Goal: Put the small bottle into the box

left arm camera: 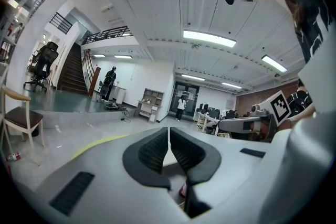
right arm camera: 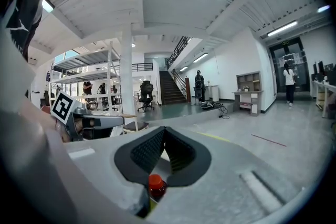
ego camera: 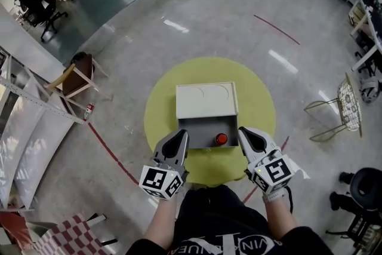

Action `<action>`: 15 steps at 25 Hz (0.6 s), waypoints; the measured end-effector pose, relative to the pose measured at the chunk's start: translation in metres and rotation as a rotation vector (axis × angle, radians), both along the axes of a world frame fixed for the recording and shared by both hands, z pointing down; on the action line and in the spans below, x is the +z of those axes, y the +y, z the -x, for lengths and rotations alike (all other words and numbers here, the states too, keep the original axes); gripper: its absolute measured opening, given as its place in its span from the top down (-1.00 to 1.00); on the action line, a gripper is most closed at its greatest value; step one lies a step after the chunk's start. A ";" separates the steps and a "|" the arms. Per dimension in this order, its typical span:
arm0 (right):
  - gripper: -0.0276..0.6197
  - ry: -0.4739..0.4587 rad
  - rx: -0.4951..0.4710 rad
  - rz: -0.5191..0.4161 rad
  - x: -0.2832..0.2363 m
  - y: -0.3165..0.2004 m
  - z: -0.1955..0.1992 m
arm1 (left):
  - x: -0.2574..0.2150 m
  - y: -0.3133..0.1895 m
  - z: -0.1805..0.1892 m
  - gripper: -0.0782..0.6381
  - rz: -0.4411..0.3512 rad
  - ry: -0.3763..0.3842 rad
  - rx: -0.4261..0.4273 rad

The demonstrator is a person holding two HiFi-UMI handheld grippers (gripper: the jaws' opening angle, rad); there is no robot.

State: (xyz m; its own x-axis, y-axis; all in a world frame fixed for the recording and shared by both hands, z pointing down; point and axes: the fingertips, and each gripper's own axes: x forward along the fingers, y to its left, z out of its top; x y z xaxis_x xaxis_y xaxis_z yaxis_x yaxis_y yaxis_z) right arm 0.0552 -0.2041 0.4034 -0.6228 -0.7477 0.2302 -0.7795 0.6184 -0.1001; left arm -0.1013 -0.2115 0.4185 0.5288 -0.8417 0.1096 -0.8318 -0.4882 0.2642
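On the round yellow table (ego camera: 262,98) stands a grey box (ego camera: 197,131) with its lid (ego camera: 206,98) folded flat behind it. A small bottle with a red cap (ego camera: 221,139) stands inside the box, towards its right side. My left gripper (ego camera: 181,135) hovers at the box's front left corner with its jaws shut and nothing between them. Level with it, my right gripper (ego camera: 243,132) is at the front right corner, also shut and empty. In the right gripper view the bottle (right arm camera: 155,184) shows just below the shut jaws (right arm camera: 164,147), apart from them. The left gripper view shows pads (left arm camera: 157,152) pressed together.
A wooden chair (ego camera: 77,77) stands left of the table and a wire chair (ego camera: 349,107) to its right. A black stool (ego camera: 365,185) is at the lower right. A red line (ego camera: 110,152) runs across the floor. Shelving (ego camera: 24,122) lines the left edge.
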 end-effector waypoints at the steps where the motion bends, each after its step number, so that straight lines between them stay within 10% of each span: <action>1: 0.90 -0.001 -0.001 -0.005 -0.002 0.000 0.000 | -0.002 0.000 0.001 0.73 -0.004 0.001 -0.002; 15: 0.90 -0.053 -0.001 -0.049 -0.036 0.002 -0.009 | -0.038 0.002 0.004 0.73 -0.066 0.007 -0.031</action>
State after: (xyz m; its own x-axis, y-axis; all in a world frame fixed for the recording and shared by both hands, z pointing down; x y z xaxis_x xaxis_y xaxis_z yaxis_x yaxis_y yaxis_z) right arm 0.0641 -0.2020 0.3673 -0.6339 -0.7567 0.1601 -0.7733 0.6243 -0.1108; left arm -0.1056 -0.2092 0.3808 0.5033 -0.8627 0.0496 -0.8449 -0.4792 0.2377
